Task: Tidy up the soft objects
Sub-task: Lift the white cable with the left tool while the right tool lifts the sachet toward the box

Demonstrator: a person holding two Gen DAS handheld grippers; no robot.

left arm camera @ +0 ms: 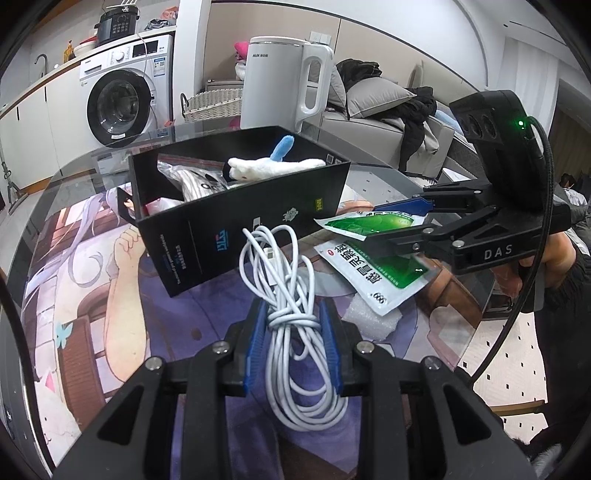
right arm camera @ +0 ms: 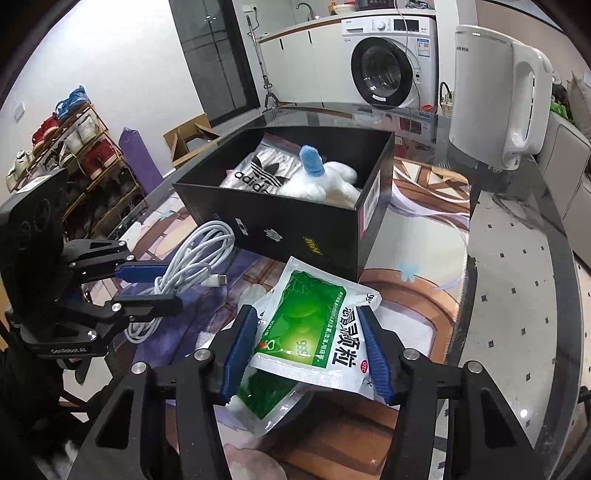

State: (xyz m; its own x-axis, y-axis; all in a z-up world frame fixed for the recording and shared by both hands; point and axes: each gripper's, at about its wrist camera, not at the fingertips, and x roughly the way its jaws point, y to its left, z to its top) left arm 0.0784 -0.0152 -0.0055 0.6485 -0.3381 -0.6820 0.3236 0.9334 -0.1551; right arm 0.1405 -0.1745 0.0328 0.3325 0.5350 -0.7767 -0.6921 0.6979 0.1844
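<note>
This is a lived-in home, an open room where laundry, kitchen and sitting areas meet. A front-loading washing machine [right arm camera: 388,70] stands under a counter with a sink tap [right arm camera: 303,9] and a rice cooker [left arm camera: 116,24]. A grey sofa [left arm camera: 384,107] carries cushions and dark clothes, a shoe rack [right arm camera: 70,144] is full, and a white kettle [left arm camera: 284,81] stands on the glass worktop [right arm camera: 517,295].
</note>
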